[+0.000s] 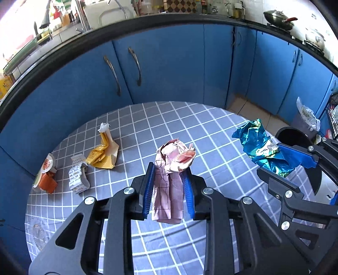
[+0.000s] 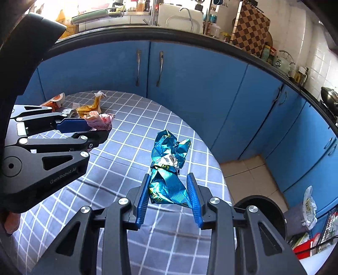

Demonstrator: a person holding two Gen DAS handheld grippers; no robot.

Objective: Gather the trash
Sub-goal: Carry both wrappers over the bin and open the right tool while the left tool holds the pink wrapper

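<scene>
While the left gripper pinches a crumpled pink paper wrapper with a thin dark grid print between its blue ribbed pads, the right gripper is clamped on a crushed shiny teal foil snack bag. Both pieces are held clear above the round table covered in a grey-blue cloth with white checks. The pink wrapper bulges out above the left pads and its flat tail hangs down between them. The teal bag sticks up out of the right pads, its silver inner side showing at the middle.

From the left wrist view, the right gripper and its bag sit over the table's right edge. Beyond that edge stands a dark round bin on the tiled floor, and further off a grey bin lined with a white plastic bag.

Three more bits of rubbish lie on the cloth near the table's left edge: a crumpled yellow paper pouch with a torn white top, just beside it a white printed strip of packaging bent into a loop, and closest to the edge an orange carton with a round lid.

Blue cabinet doors with metal handles curve behind the table under a dark-rimmed kitchen counter.
</scene>
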